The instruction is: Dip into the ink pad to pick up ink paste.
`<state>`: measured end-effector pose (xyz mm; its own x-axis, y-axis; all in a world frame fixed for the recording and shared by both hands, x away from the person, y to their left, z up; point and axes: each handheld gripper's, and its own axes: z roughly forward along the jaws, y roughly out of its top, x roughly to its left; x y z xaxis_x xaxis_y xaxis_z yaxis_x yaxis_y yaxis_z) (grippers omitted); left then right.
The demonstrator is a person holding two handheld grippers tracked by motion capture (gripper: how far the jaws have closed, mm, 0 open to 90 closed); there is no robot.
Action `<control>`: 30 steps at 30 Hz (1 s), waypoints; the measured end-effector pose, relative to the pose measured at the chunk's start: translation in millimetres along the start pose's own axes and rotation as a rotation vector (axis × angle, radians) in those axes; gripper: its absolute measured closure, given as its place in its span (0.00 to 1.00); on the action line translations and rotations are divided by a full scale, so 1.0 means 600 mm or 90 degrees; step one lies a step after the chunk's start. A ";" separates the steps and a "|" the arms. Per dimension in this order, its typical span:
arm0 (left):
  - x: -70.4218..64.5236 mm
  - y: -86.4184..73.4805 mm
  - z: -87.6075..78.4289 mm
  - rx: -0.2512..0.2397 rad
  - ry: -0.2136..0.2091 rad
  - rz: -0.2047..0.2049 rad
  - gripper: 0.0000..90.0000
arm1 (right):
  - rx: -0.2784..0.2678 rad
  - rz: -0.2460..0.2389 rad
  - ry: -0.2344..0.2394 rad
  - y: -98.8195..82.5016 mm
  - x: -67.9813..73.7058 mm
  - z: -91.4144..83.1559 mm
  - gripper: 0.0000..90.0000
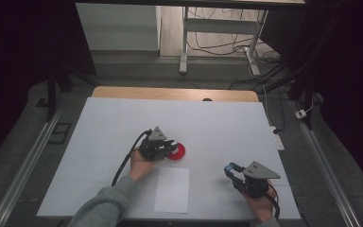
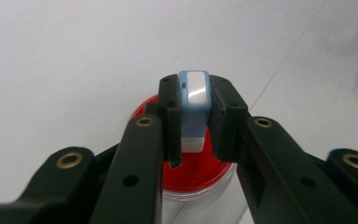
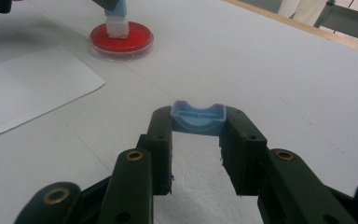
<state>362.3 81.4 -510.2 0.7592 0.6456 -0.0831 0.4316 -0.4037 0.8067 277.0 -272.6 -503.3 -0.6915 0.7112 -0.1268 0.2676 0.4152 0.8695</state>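
A round red dish (image 1: pixel 179 152) sits mid-table. My left gripper (image 1: pixel 169 146) is shut on a small blue-and-white stamp-like block (image 2: pixel 194 93), held upright by its blue top. The block's white foot (image 3: pixel 117 29) rests on the dish's red surface (image 3: pixel 121 42). In the left gripper view the dish (image 2: pixel 200 172) lies right under the jaws. Toward the table's front right, my right gripper (image 1: pixel 231 169) is shut on a shallow blue cap (image 3: pixel 198 119), held by its ends above the white tabletop.
A white sheet of paper (image 1: pixel 172 189) lies near the front edge between my two hands, just in front of the dish. The table's wooden far edge (image 1: pixel 175 93) shows beyond the white cover. A power strip (image 1: pixel 278 139) lies off the right side.
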 end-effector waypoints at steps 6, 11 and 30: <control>0.000 -0.001 0.001 -0.002 -0.001 0.001 0.85 | -0.001 -0.001 -0.002 0.000 -0.001 -0.001 0.72; 0.000 -0.002 0.002 -0.001 -0.002 0.006 0.85 | -0.001 -0.001 -0.002 0.001 -0.001 -0.001 0.72; -0.005 -0.005 0.006 0.012 0.007 0.016 0.85 | -0.002 0.001 0.001 0.001 0.001 0.000 0.72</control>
<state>360.7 78.3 -514.6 0.7650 0.6416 -0.0561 0.4214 -0.4327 0.7970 276.4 -271.9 -502.8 -0.6924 0.7106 -0.1247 0.2665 0.4125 0.8711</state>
